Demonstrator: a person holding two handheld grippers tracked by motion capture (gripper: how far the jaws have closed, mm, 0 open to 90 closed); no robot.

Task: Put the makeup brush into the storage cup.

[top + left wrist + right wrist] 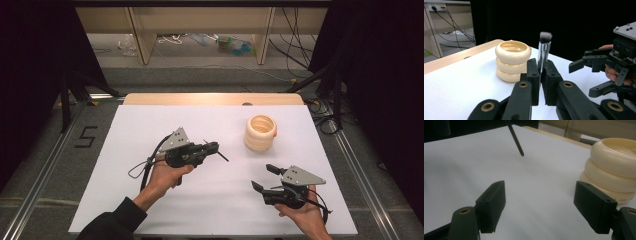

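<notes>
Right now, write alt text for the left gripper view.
The left gripper clamps a silver-handled makeup brush upright, bristles up. A cream ribbed ceramic holder stands behind it on the white table; the right gripper is open at right.

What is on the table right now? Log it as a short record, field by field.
left gripper: shut on the makeup brush, bristles up
right gripper: open, nothing between its jaws
holder: cream ribbed cup, upright, hollow top, apart from both grippers
surface: white table
brush handle: thin dark tip pokes out past the left gripper, above the table
</notes>
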